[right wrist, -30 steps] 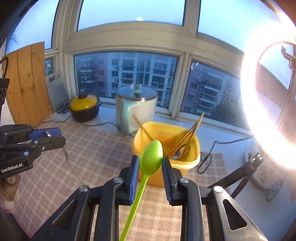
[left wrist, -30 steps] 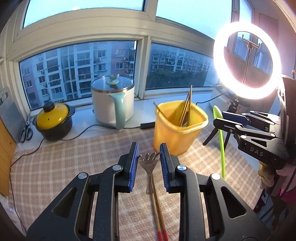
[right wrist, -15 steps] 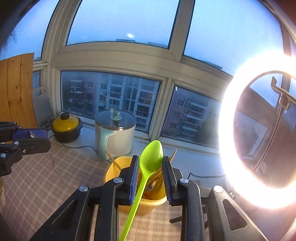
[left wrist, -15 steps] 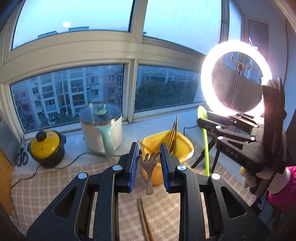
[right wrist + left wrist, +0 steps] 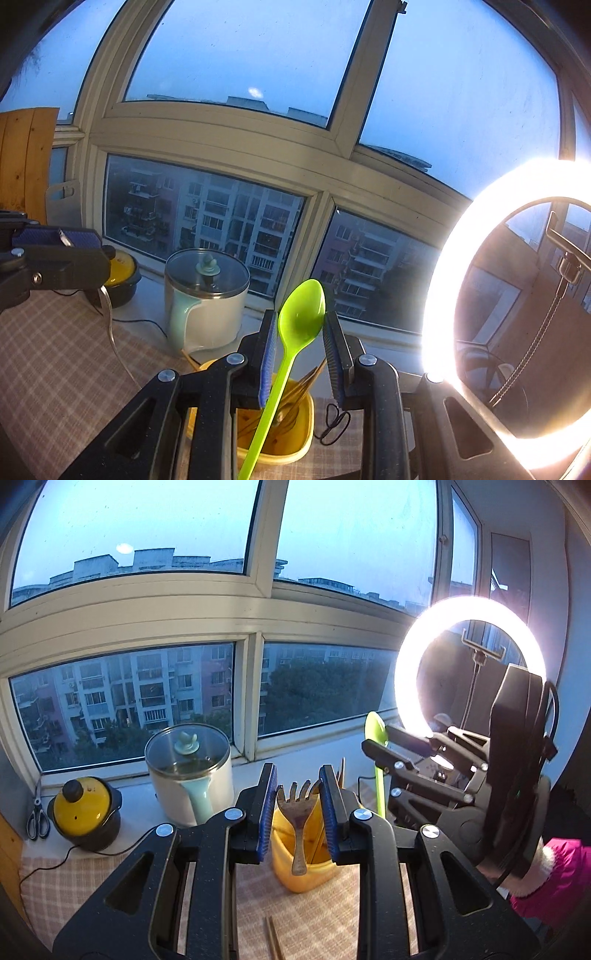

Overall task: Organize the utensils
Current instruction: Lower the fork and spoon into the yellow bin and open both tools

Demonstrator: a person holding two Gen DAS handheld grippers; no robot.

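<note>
The left gripper [image 5: 298, 805] is pinching a metal fork [image 5: 298, 819] by its head between blue pads, tines pointing up and the handle hanging down in front of the yellow utensil holder [image 5: 295, 871]. The holder is standing on the counter [image 5: 55, 886], which is covered in a checked cloth, and it is already carrying several long utensils whose tips are poking above its rim. A pair of chopsticks [image 5: 272, 938] is lying on the cloth at the bottom edge of the left wrist view, apart from the holder.

The right gripper [image 5: 300, 321] is gripping a green plastic spoon [image 5: 295, 332] at the lower part of its bowl, with the bowl sticking up above the fingers and the handle slanting down to the left across the holder's opening (whether the handle tip is inside the holder cannot be told). In the left wrist view this gripper is showing at the right, beside the holder, with a pink sleeve [image 5: 554, 878] behind it.

On the windowsill behind are sitting a white electric pot [image 5: 190, 775] with a glass lid, a yellow-lidded black pot [image 5: 86, 816] and a pair of scissors [image 5: 37, 818]. A lit ring light [image 5: 469, 668] is glowing at the right.
</note>
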